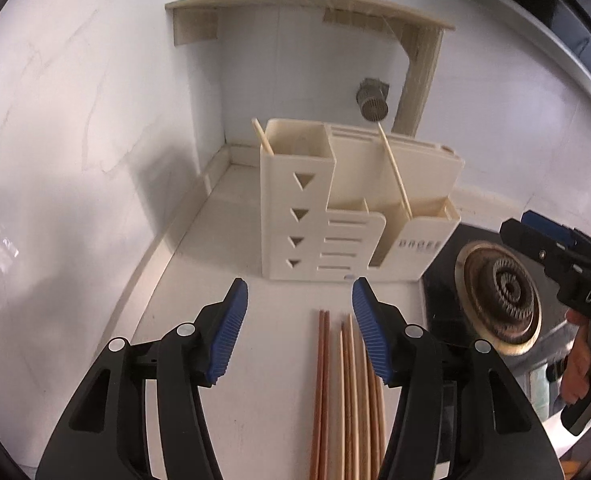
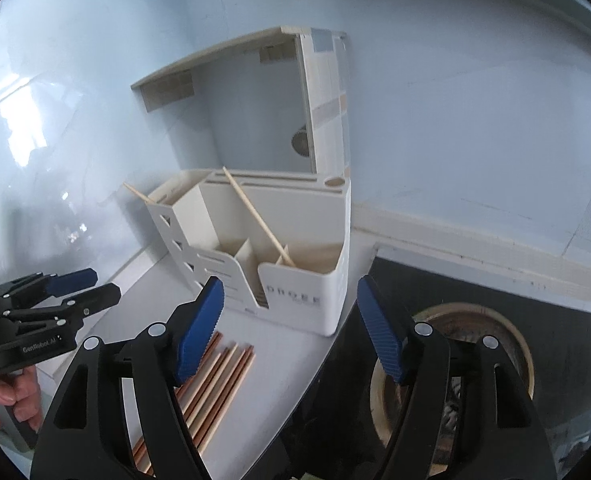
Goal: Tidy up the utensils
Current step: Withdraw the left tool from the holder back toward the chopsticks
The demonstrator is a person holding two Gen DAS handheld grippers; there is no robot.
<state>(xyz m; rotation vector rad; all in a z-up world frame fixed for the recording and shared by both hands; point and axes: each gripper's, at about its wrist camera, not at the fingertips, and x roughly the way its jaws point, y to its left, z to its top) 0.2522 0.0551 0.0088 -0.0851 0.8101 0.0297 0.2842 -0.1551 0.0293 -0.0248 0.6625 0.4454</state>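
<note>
A cream utensil holder [image 1: 291, 220] [image 2: 303, 216] stands on the white counter against the wall. One pale chopstick [image 1: 262, 136] leans in its tall left compartment and another [image 1: 395, 172] in its low right compartment. Several wooden chopsticks [image 1: 347, 392] [image 2: 223, 376] lie side by side on the counter in front of it. My left gripper [image 1: 300, 292] hangs open above their far ends, its right finger over some of them, pads pressing on nothing. My right gripper [image 2: 290, 286] is open to the right of the chopsticks, facing the holder's front corner, with nothing between its pads.
A black stove top with a round burner [image 1: 503, 300] [image 2: 467, 336] lies right of the counter [image 1: 199, 280]. A cream shelf [image 1: 307, 4] juts from the white wall above the holder. A hand [image 2: 11, 392] grips the left gripper's handle at the lower left.
</note>
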